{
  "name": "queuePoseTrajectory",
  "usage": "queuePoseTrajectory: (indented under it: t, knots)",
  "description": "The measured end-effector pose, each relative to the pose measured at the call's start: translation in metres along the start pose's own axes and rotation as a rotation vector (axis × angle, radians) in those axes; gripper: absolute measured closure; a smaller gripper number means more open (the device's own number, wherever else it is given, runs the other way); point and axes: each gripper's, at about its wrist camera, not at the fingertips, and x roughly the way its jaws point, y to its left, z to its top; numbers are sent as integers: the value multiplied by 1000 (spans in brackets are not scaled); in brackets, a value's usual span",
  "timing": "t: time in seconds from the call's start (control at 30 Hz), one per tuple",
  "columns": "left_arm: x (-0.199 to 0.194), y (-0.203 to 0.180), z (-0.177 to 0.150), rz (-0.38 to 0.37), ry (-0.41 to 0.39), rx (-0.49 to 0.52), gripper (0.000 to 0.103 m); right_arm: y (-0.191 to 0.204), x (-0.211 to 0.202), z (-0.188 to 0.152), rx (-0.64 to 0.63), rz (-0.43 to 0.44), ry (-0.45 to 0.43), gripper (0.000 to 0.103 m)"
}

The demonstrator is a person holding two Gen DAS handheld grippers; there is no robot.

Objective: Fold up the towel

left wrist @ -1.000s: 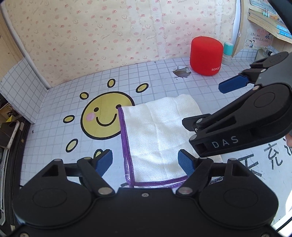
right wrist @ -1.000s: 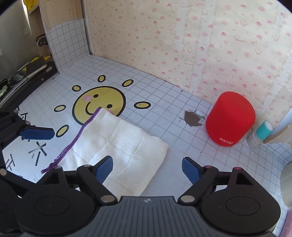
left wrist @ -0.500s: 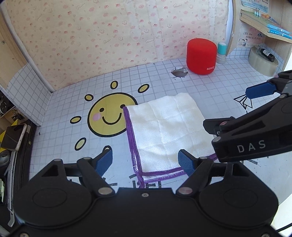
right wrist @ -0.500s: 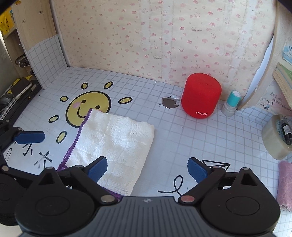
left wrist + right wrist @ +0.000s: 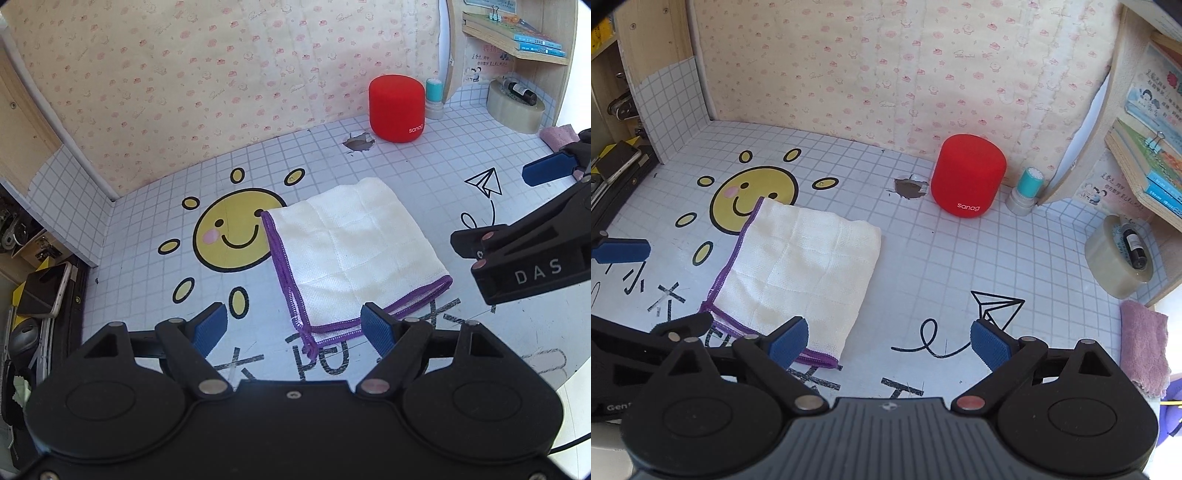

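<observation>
A white towel (image 5: 351, 251) with purple edging lies folded into a square on the gridded table, beside a yellow sun drawing; it also shows in the right wrist view as the towel (image 5: 801, 273). My left gripper (image 5: 295, 326) hangs open above the towel's near corner, nothing between its blue pads. My right gripper (image 5: 890, 339) stands open above the towel's near right corner, nothing between its pads. In the left wrist view the right gripper's body (image 5: 532, 258) hangs to the right of the towel. A blue pad of the left gripper (image 5: 622, 251) shows at the left edge of the right wrist view.
A red speaker (image 5: 967, 175) and a small teal-capped bottle (image 5: 1027, 192) stand at the back wall. A tape roll (image 5: 1119, 254) and a pink cloth (image 5: 1145, 350) lie at the right under a bookshelf (image 5: 517, 33). A phone (image 5: 44, 291) rests off the table's left edge.
Both grippers have drawn back and up from the towel, which now sits farther away in both views. The right gripper has shifted rightward, off the towel. The towel has not moved.
</observation>
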Motion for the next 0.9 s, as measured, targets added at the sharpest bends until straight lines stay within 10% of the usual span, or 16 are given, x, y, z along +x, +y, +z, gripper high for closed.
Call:
queuePoseTrajectory:
  t: [0.9]
  knots:
    - [-29, 27, 0, -44, 5, -74, 23, 14, -33, -10, 78, -102, 4, 8]
